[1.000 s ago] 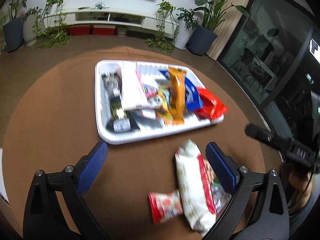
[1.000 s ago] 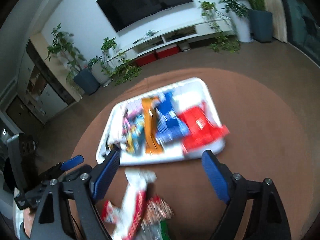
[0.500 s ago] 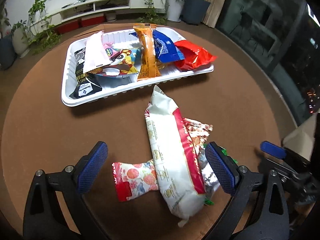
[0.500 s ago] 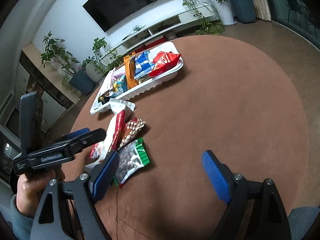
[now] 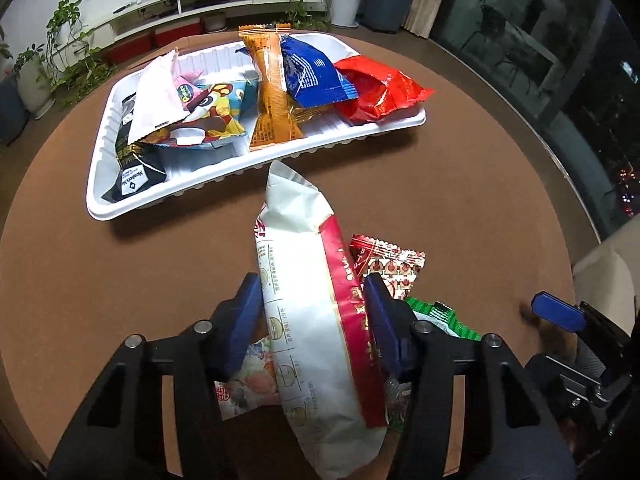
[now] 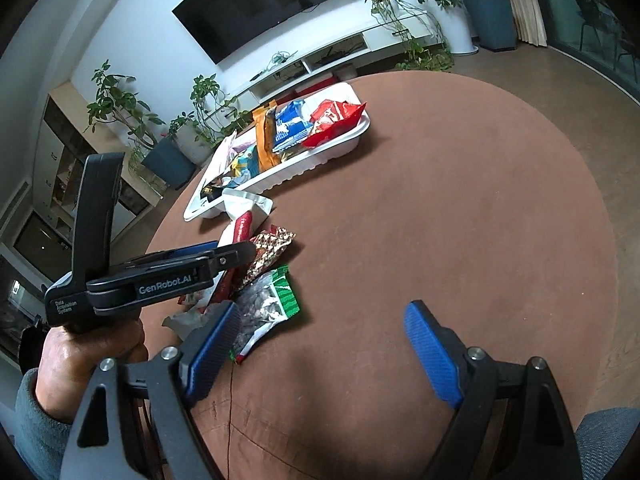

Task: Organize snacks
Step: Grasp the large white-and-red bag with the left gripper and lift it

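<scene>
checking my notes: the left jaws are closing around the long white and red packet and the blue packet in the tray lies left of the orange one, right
Not quite. In the left wrist view the blue packet lies right of the orange packet, overlapping it, in the white tray. The rest holds: the left gripper has its jaws closing around the long white and red packet.

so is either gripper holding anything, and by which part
The left gripper is closing its jaws across the middle of the white and red packet. The right gripper holds nothing.

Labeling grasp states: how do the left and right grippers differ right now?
The left gripper has its jaws closing around the long white-and-red snack pack; the right gripper has its jaws wide with only bare brown table between them. Both have blue pads.
</scene>
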Demonstrator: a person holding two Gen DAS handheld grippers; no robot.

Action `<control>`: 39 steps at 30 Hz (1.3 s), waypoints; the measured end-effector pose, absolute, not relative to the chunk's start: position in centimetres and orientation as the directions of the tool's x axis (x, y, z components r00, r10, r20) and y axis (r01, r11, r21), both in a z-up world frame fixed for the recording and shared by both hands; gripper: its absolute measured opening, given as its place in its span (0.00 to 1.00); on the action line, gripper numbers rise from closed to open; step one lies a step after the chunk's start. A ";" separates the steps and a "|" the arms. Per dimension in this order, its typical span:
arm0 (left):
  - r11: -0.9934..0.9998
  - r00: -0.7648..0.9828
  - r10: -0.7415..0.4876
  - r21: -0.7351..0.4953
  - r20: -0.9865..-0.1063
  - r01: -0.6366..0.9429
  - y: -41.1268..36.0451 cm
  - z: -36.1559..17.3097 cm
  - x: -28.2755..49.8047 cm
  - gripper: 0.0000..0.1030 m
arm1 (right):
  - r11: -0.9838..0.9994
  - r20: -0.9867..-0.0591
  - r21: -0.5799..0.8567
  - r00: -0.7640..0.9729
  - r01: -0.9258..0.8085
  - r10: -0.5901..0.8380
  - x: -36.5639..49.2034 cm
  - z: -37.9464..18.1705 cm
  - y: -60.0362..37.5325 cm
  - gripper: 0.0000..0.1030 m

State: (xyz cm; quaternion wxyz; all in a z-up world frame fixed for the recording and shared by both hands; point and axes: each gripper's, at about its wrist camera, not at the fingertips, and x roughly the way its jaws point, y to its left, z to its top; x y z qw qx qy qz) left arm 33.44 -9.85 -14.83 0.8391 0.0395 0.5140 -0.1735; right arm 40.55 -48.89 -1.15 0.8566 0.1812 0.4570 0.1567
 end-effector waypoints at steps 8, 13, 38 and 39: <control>0.922 0.382 -0.286 -0.145 -0.879 0.359 -9.4 -15.0 33.2 0.44 | 0.885 -0.727 0.454 0.530 -0.106 0.436 40.3 -1.5 -48.9 0.84; 0.911 0.372 -0.305 -0.155 -0.877 0.382 -9.2 -14.8 32.9 0.34 | 0.886 -0.730 0.451 0.527 -0.110 0.436 40.3 -1.5 -48.7 0.82; 0.912 0.447 -0.376 -0.239 -0.812 0.334 -2.1 -11.6 25.9 0.26 | 0.879 -0.756 0.439 0.451 -0.187 0.474 40.2 -2.2 -46.0 0.76; 0.913 0.453 -0.379 -0.247 -0.807 0.323 -1.4 -11.6 25.2 0.26 | 0.877 -0.758 0.439 0.444 -0.195 0.478 40.3 -2.2 -45.7 0.76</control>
